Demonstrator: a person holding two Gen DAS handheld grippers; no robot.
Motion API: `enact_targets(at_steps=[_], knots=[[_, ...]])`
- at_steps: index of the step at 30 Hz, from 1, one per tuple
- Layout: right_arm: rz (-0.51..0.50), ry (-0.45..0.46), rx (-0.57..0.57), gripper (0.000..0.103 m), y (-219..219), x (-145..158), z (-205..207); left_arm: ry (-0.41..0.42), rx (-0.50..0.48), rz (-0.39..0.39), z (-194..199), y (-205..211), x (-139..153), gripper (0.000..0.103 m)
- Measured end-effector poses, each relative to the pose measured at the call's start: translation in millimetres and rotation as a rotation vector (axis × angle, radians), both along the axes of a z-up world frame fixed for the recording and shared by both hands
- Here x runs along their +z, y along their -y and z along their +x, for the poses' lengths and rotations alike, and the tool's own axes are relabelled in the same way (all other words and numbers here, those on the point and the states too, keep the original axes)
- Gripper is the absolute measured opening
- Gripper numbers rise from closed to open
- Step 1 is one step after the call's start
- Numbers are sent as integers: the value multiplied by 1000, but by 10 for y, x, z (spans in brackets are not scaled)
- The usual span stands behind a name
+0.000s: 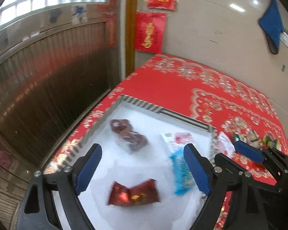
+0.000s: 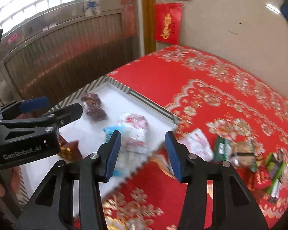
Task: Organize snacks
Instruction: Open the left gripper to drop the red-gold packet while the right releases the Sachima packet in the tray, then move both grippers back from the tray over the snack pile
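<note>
Shutter [image 1: 48, 88] of brown ribbed metal fills the left of both views, close against the tabletop [image 1: 163, 84] edge. Just right of it, a white tray [image 1: 136, 107] with a striped rim sits on the red floral cloth, near the tabletop's left edge. In the left wrist view the left tool [image 1: 142, 168] hangs over the tray with its jaws spread wide and nothing between the pads. Below it lie a dark red packet [image 1: 133, 195] at lower centre, a maroon pouch [image 1: 128, 134] above it, a blue packet [image 1: 179, 172] by the right finger and a pink-and-white packet [image 1: 177, 138] near the tray's right rim. White floor shows open between them. In the right wrist view the right tool [image 2: 144, 153] is over the tray's right rim, jaws partly apart and empty. To its right, loose snacks [image 2: 240, 151] cluster near the tabletop's lower right edge; the upper right cloth lies bare.
</note>
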State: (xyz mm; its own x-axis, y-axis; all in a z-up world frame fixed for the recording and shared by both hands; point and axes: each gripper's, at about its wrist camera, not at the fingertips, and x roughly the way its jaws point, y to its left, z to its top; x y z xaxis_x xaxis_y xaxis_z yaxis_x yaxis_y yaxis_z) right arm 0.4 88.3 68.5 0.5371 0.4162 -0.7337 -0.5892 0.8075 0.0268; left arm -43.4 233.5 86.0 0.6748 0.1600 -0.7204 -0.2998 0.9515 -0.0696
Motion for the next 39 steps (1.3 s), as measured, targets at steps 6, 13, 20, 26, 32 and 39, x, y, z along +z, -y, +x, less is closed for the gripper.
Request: enact_targets(at_steps=[6,13,20,26,32,39], knots=[[-29,26,-95,48,446,22,-57,-6,-94,-10,37,416,5,90],[-42,26,-228,48,1089,11,-66,-17,-215,-31,93,1017,-22,90],[-47,7,-359,48,1774,-59,-91,-51,-318,-36,186,1639,-133,90],[-58,6,-453,48,2291,-75,-132,-65,-394,-22,247,2139,-161,90],[-59,6,-533,48,2761,-57,-168,-73,-459,-14,290,2558,-170,90],[-67,16,-608,48,3156,-36,-225,-76,-509,-1,306,2912,-175,90]])
